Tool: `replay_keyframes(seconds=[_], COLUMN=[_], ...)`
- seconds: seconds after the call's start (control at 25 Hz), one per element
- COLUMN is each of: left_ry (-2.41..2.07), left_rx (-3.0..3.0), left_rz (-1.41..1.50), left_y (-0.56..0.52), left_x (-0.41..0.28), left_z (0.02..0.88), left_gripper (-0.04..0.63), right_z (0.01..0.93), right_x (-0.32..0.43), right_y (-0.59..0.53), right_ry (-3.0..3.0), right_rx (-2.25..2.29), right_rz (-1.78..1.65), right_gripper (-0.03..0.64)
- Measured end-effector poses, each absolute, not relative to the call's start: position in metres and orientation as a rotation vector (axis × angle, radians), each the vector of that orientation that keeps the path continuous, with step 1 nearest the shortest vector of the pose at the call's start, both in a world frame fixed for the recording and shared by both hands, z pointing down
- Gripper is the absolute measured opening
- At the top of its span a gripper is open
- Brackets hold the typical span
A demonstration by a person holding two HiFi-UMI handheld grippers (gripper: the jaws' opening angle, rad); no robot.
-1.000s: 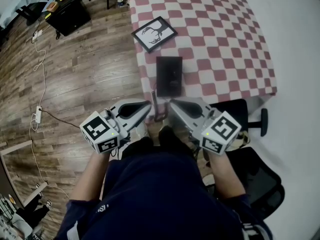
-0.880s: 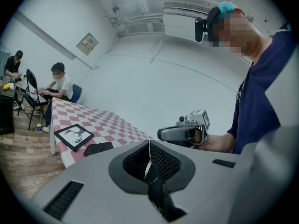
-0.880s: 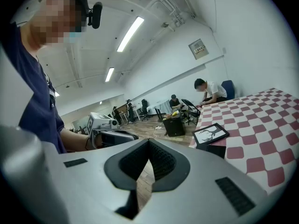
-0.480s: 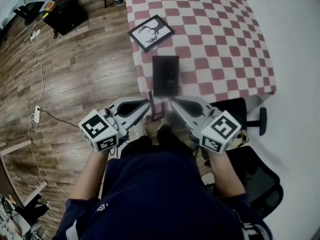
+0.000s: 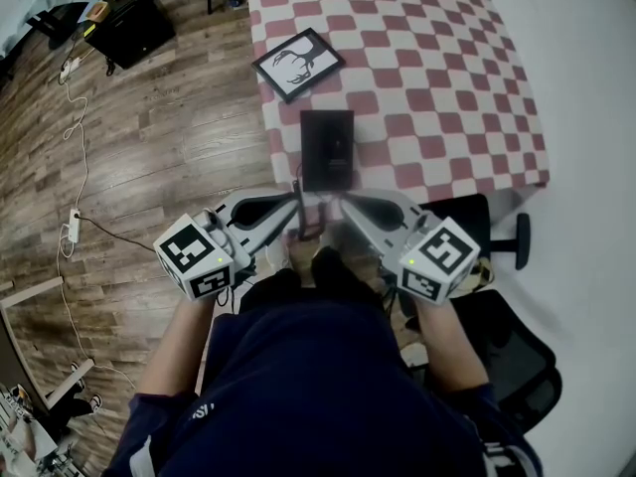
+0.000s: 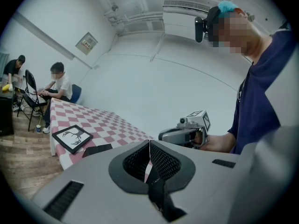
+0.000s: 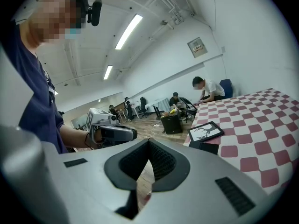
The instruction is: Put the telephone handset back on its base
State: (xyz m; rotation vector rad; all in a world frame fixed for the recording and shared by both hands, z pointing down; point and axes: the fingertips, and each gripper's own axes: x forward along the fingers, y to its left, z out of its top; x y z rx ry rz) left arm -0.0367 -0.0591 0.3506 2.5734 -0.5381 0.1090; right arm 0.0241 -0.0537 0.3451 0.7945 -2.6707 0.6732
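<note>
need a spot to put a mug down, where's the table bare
Bare: the whole stretch of the checkered table right of the framed deer picture and the black flat device, out to the right edge. Crowded: the table's left edge, where those two lie one behind the other, the device at the near edge.

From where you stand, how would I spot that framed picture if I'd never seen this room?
Find the table with the red-and-white checked cloth. Near its left edge in the head view lies a black-framed picture, flat and turned at an angle. Unlike the plain black slab lying closer to the person, it shows a dark antlered stag on a white ground.
</note>
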Motion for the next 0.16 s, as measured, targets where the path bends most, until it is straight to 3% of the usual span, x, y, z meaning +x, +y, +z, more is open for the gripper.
replay_keyframes(seconds=[0.16], left_ry=[-0.552], left_rx=[2.575], left_rz=[0.105], left_y=[-0.0629], left_x=[-0.0393], left_z=[0.3493], left_gripper=[0.034], right_z=[0.3461], right_x=[0.0233], right_y=[-0.0550], right_ry=[-2.668], right_rx=[0.783], right_rz=[0.667], right_gripper=[0.015])
